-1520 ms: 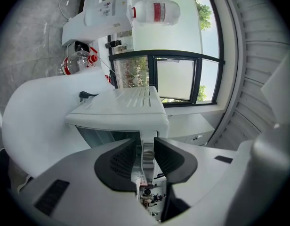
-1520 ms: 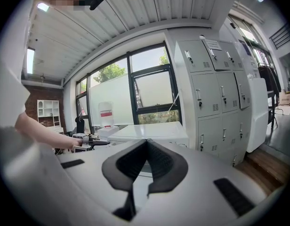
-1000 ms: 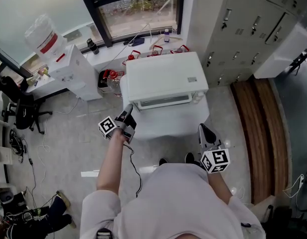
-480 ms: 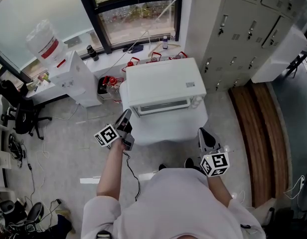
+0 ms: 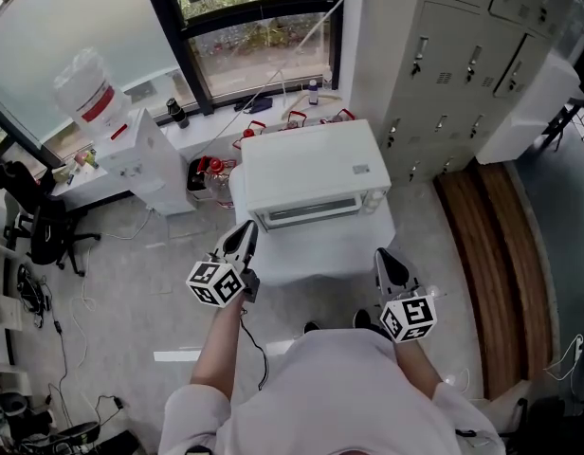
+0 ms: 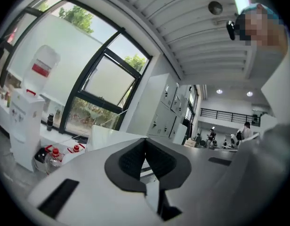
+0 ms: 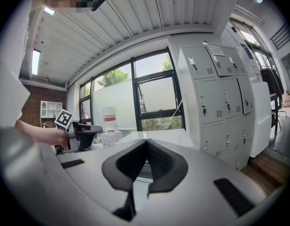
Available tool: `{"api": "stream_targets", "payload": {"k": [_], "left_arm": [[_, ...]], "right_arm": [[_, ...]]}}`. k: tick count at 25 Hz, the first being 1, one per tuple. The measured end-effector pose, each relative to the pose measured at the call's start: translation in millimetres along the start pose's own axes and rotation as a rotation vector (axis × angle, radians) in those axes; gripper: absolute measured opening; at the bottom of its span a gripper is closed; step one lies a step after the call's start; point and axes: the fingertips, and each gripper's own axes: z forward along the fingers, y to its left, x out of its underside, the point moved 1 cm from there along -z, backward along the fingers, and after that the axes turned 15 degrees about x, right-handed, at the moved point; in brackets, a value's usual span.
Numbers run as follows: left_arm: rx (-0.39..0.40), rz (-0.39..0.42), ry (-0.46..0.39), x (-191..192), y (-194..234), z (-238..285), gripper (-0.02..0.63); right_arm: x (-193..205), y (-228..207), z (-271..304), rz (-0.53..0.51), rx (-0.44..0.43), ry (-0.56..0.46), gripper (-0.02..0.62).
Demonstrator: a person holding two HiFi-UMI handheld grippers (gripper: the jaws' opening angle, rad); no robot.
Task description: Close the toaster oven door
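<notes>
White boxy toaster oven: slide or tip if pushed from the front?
Tipping seems unlikely: the white boxy toaster oven looks wide and low. It may slide back, since the white stand under it looks smooth. Its shell is probably rigid.

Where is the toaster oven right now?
Head view centre: the toaster oven sits on a white table, water dispenser to its left, lockers to its right.

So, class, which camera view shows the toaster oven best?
The head view: the whole white toaster oven is seen from above, top and front. The left gripper view shows only a slice of its top behind the jaws. The right gripper view shows its top and a strip of front.
</notes>
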Motion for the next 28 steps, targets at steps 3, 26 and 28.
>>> {"api": "stream_targets", "payload": {"k": [3,26,28], "left_arm": [[-0.008,0.101,0.018,-4.2,-17.6,-0.2,0.020],[-0.065,0.380,-0.064,12.7,-94.7,-24.8,0.018],[-0.061,0.385,-0.054,14.3,-96.8,-24.8,0.018]], "right_arm": [[-4.1,2.2,-1.0,0.002,-0.002,-0.012,0.008],[-21.0,31.6,4.1,-0.001,-0.046,-0.050,0.006],[-20.9,34.1,4.1,-0.004,-0.051,-0.051,0.006]]}}
